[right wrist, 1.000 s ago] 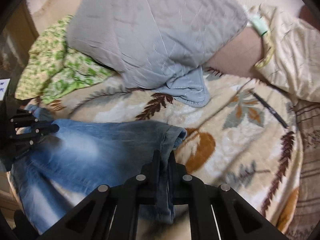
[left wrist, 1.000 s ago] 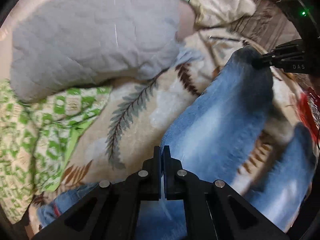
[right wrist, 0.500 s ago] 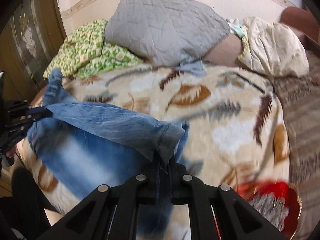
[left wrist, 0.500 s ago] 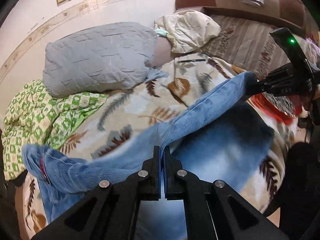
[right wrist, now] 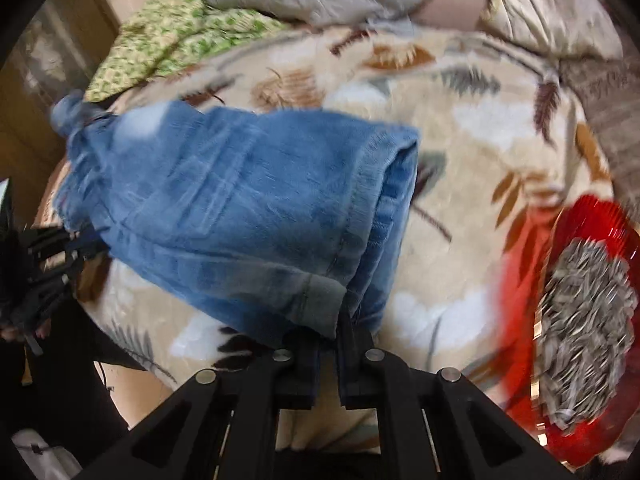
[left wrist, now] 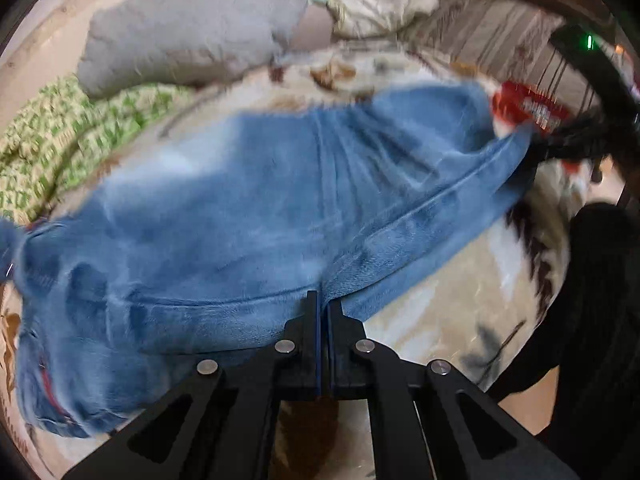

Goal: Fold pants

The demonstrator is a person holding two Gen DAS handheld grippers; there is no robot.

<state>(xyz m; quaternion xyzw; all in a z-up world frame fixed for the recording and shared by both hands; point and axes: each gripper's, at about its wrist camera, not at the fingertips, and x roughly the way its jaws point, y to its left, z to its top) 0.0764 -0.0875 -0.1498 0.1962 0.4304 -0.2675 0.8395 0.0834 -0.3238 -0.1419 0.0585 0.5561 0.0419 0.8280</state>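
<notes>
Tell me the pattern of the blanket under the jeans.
Beige blanket with brown and grey leaves; right wrist view.

Left gripper point(left wrist: 323, 312) low in its own view, fingers point(left wrist: 310, 320) pressed together on the near edge of the pants point(left wrist: 248, 208), only a thin sliver between the pads. Seen from the right wrist camera, same gripper point(right wrist: 86, 242) at the far left end of the pants, blurred, tips against the denim. Right gripper point(right wrist: 328, 328) clamped on the hem end of the pants, fabric pinched between the two fingers point(right wrist: 350, 332) and draping over the left one. From the left wrist camera, right gripper point(left wrist: 548, 146) at the far right end of the pants, blurred, tips meeting the cloth. Both grippers at opposite ends of the pants, denim stretched between.
</notes>
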